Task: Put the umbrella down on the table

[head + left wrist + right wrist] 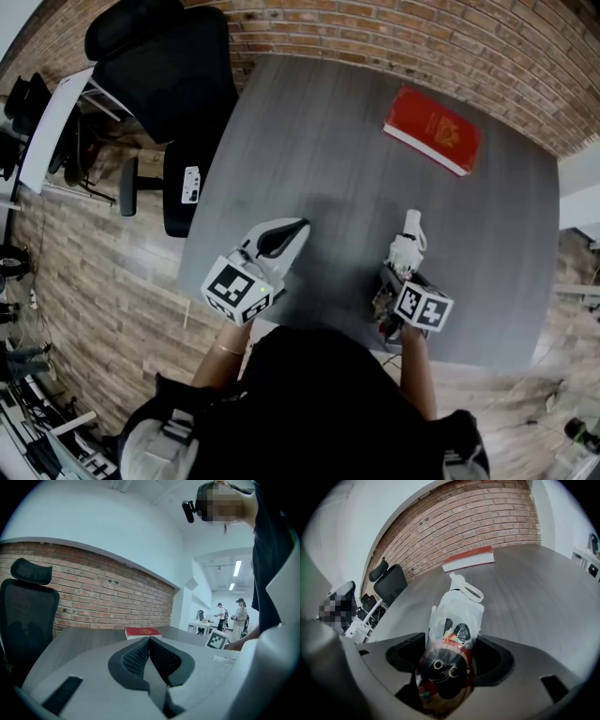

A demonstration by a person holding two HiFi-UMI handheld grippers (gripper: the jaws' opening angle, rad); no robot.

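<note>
A small folded umbrella (pixel 411 234) in a clear sleeve, with a black-and-red cartoon print and a white strap loop, lies on the grey table (pixel 319 141) near its front right. My right gripper (pixel 403 261) stands open around the umbrella's near end. In the right gripper view the umbrella (pixel 457 616) runs out between the wide jaws of the right gripper (pixel 452 660), its white end resting on the tabletop. My left gripper (pixel 292 230) hovers over the table's front left, shut and empty. Its pads (pixel 140 658) meet in the left gripper view.
A red book (pixel 433 129) lies at the table's far right, also seen as the red book (pixel 143 632) and red book (pixel 468 558). A black office chair (pixel 173 75) stands at the far left corner. Brick wall behind. Two people (pixel 239 616) stand far off.
</note>
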